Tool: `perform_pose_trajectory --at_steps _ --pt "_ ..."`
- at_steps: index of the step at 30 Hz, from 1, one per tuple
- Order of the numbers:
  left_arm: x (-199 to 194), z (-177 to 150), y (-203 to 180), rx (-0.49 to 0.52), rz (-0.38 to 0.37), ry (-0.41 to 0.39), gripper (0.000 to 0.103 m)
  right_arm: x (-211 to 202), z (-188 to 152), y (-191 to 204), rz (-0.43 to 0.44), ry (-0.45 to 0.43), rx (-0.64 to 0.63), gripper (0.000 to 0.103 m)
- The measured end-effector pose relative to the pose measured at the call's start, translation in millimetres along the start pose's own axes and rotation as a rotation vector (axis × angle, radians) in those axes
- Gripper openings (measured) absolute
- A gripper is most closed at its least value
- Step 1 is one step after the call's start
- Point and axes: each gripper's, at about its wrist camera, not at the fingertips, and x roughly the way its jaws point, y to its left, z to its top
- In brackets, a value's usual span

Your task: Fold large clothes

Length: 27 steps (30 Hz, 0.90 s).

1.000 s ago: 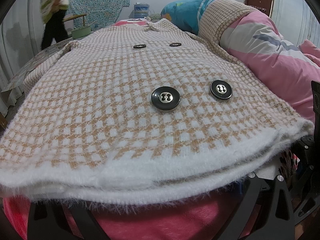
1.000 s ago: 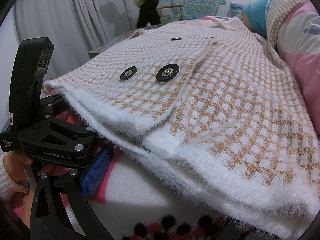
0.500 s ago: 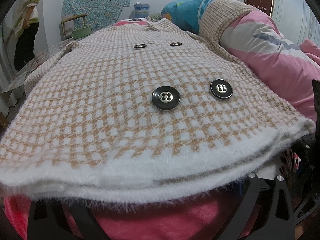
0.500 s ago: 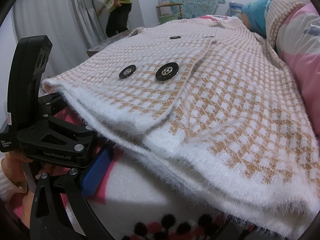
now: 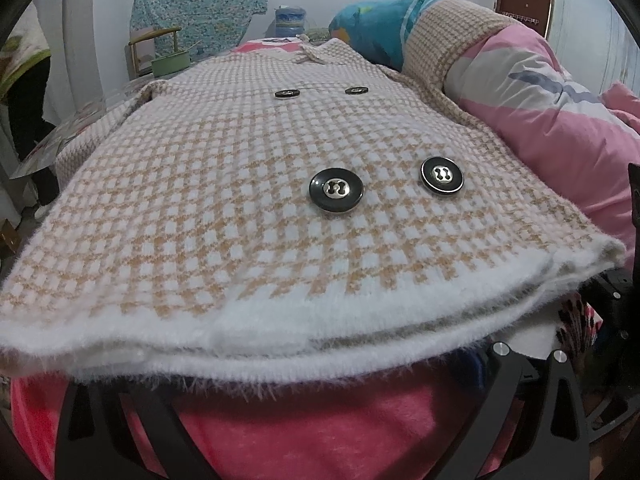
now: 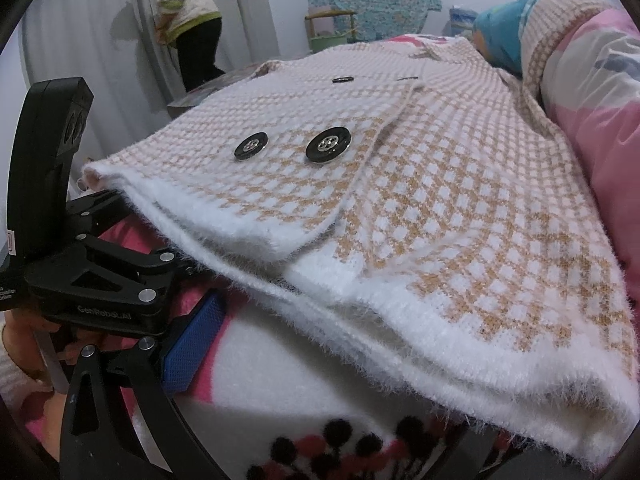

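The checked coat lies flat on the bed, long axis running away from both sets of fingers, its fuzzy white hem draped just above them, hiding whether either has clenched it.

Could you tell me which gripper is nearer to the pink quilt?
Right. The right gripper is at the coat's hem corner beside the quilt; the left gripper is at the opposite hem corner, across the coat from it.
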Motion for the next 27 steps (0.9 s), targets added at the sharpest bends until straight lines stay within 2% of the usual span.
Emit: perform_pose_trajectory --at_steps 27 --pt "2.0 1.9 0.0 0.001 0.001 0.012 0.098 4.3 2.2 -1.3 0.005 0.017 0.007 0.095"
